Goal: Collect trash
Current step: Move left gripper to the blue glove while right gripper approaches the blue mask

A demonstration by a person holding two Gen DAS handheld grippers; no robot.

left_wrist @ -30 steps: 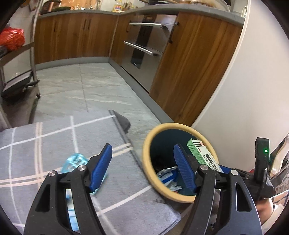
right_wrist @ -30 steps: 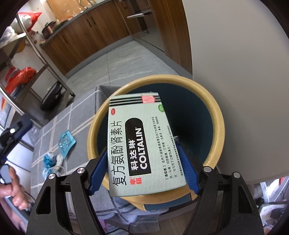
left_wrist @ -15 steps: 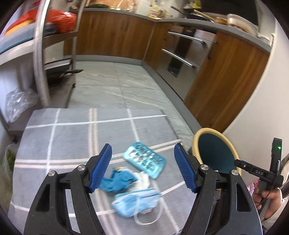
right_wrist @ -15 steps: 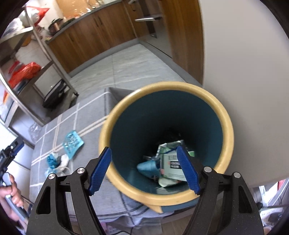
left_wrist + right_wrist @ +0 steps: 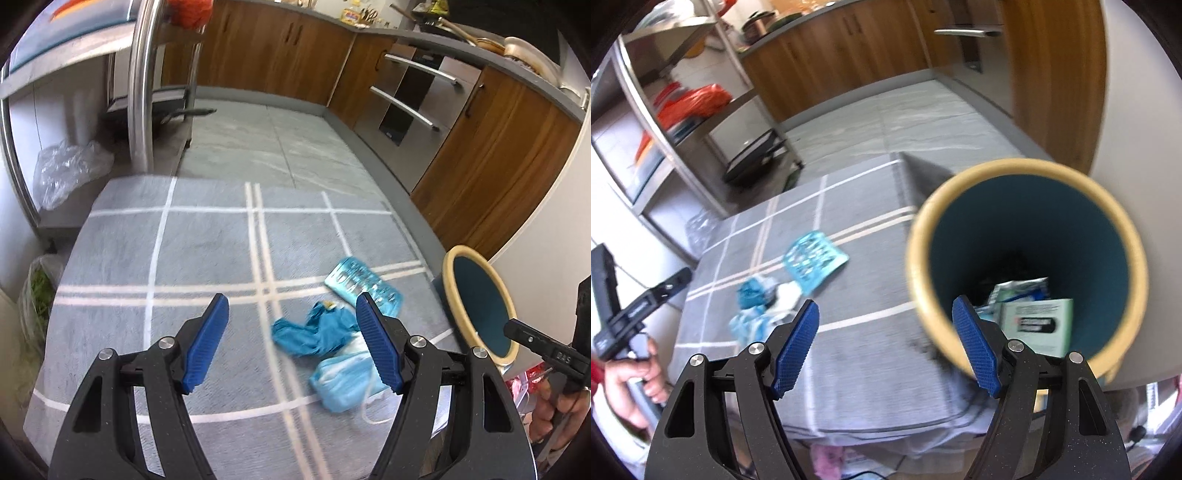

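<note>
Both tongs stood apart and empty: the left gripper (image 5: 291, 338) above a teal rag (image 5: 314, 332), face mask (image 5: 341, 380) and blister pack (image 5: 364, 286) on the grey cloth (image 5: 184, 251), the right gripper (image 5: 886, 345) beside the bin (image 5: 923, 295). The tangled pile risked a partial grab, leaving the mask's loose loop to snag or drop short.

claw (image 5: 291, 341): black frame | blue ribbed pads (image 5: 205, 345) | silver screws

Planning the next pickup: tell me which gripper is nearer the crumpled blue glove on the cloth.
Left. The left gripper hangs open just over the crumpled blue glove. The right gripper is open near the bin, with the glove farther off.
</note>
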